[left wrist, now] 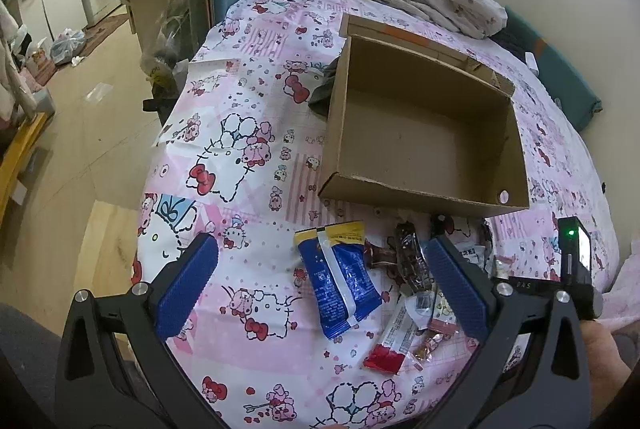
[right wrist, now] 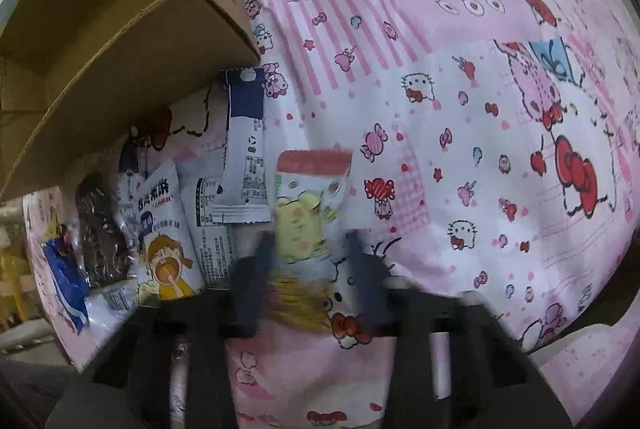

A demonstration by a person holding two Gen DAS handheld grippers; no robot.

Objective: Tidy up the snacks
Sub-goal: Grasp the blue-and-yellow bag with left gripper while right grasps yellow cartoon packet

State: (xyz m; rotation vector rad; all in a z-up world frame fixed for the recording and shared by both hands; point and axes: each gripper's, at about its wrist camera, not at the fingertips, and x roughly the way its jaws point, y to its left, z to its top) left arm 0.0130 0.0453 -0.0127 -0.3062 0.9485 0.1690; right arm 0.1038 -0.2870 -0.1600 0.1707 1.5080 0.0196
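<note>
On the bed's pink cartoon sheet (right wrist: 440, 69), the right tongs (right wrist: 308, 261) sit narrowed around a yellow snack packet (right wrist: 308, 205) at lower centre, blurred, so pad contact is unclear. The left tongs (left wrist: 320, 269) gape wide over a blue packet (left wrist: 340, 277), below the cardboard box (left wrist: 516, 157).

Your left gripper (left wrist: 322, 287) is a black frame with two fingers, each faced with a blue ribbed pad (left wrist: 186, 287). Round silver screw heads (left wrist: 81, 295) sit at the finger pivots, and triangular cut-outs lighten the black arms below them. Your right gripper (right wrist: 310, 281) shows the same black body and dark blue pads, blurred in its own view. From the left wrist view, its black housing (left wrist: 576, 261) carries a small green light, a pale screen and faint lettering.
</note>
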